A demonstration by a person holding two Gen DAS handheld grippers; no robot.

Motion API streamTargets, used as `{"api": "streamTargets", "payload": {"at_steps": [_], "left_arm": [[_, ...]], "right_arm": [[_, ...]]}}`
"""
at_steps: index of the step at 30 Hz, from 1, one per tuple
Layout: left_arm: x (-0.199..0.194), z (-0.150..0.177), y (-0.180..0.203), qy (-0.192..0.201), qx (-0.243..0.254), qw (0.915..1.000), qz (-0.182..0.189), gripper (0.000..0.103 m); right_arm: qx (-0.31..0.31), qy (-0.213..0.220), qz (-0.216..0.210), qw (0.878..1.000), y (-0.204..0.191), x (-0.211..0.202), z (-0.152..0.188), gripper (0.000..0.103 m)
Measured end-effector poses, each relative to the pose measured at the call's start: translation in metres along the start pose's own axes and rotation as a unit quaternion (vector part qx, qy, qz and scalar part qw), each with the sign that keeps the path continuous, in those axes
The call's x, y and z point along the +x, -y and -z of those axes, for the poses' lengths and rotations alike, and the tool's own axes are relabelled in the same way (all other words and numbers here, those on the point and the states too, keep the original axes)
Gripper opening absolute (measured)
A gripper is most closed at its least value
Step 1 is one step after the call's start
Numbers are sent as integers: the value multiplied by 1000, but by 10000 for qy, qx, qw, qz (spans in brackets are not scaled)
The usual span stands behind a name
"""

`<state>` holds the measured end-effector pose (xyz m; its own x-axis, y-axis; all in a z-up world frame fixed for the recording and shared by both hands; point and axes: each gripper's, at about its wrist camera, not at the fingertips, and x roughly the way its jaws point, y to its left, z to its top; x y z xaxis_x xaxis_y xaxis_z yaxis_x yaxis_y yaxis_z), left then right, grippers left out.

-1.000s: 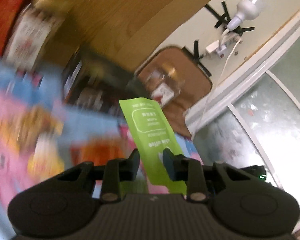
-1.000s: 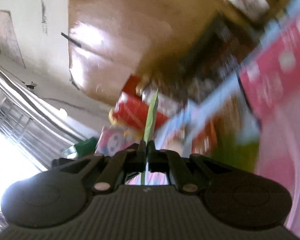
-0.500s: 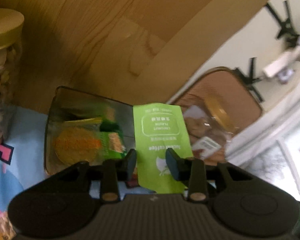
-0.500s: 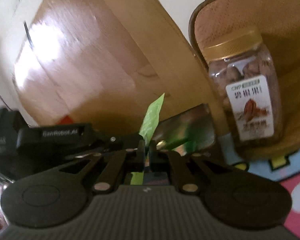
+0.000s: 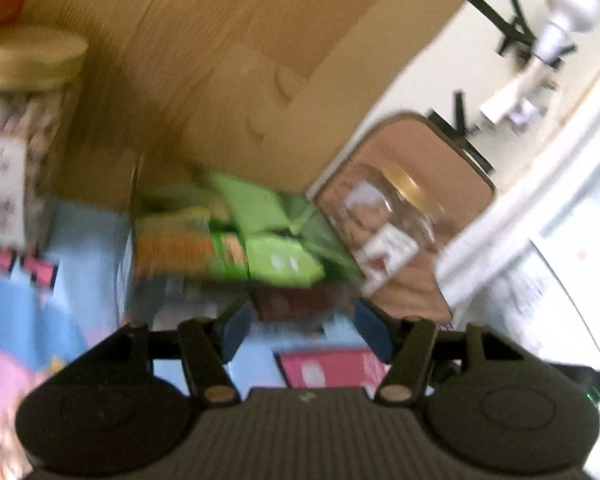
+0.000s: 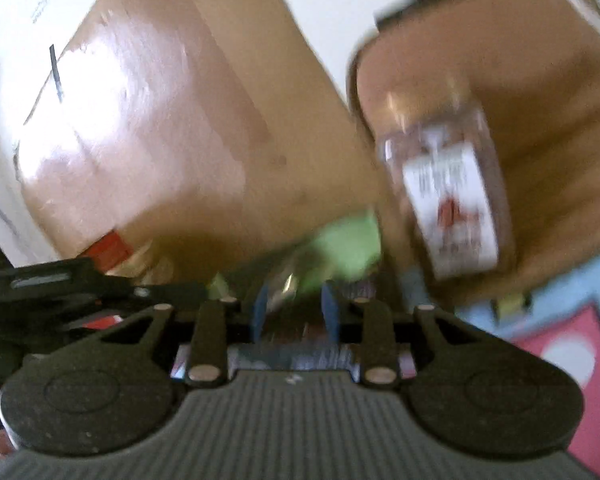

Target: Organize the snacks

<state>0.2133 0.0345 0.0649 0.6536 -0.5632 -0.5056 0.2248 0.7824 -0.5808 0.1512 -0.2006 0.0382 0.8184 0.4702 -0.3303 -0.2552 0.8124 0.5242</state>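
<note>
In the left wrist view a clear box [image 5: 172, 304] against the wooden panel holds several green sachets [image 5: 280, 260] and an orange-and-green packet [image 5: 180, 248]. My left gripper [image 5: 305, 334] hovers just in front of the box, its jaws opening with nothing between them. In the right wrist view my right gripper [image 6: 294, 314] points at the same box, its jaws opening too. A blurred green sachet [image 6: 348, 248] lies just beyond its fingertips, free of the pads. The left gripper's body [image 6: 40, 280] shows at the left edge there.
A nut jar with a gold lid [image 5: 16, 160] stands left of the box. Another labelled jar [image 5: 388, 224] [image 6: 448, 196] stands on a brown mat [image 5: 452, 168] to the right. A blue-and-pink play mat [image 5: 40, 320] covers the floor; a wooden panel [image 5: 220, 60] rises behind.
Both grippers let go of the green sachet they held between them; it now lies in the box. Both sets of jaws have spread apart, and both views have shifted and blurred.
</note>
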Motion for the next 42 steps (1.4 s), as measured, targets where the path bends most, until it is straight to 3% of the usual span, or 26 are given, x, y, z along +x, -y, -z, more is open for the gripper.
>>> {"api": "streamTargets", "payload": {"at_steps": [5,8,9,10,12,15,19,23,31,36,40,42], "left_arm": [[-21,41,-9,-219,2,9997,132,59],[-22,56,-15,-298,-5,9995,-96,59],[-21,60,-19,-354,-74,9992,-171,59],[-19,63,-24,-425,-152,9988,-193,54],[-21,69,-24,-426,-46,9989,-185,54],[-26,76,-20,-456,61,9988,-139,56],[-33,84,-17,-537,-47,9985,20,56],[-44,89,-9,-518,-133,9981,300,57],[-44,103,30,-660,169,9945,800,61],[-27,112,43,-891,271,9931,712,61],[-21,116,45,-885,461,9944,352,62],[-23,116,39,-914,390,9942,416,62]], "right_arm": [[163,-867,213,9959,19,7,26,34],[566,-1377,-50,9888,29,17,37,33],[525,-1384,-48,9890,28,16,39,30],[511,-1448,-73,9881,26,16,40,23],[561,-1620,-108,9851,24,16,45,6],[661,-1528,-151,9859,19,2,53,4],[907,-1081,-229,9897,22,-38,55,2],[981,-609,8,9933,22,-83,62,2],[1114,272,318,9929,24,-146,61,2],[1090,215,437,9929,26,-160,68,2],[1518,-385,24,9877,39,-158,84,7],[1567,-661,-155,9853,36,-155,93,11]]}}
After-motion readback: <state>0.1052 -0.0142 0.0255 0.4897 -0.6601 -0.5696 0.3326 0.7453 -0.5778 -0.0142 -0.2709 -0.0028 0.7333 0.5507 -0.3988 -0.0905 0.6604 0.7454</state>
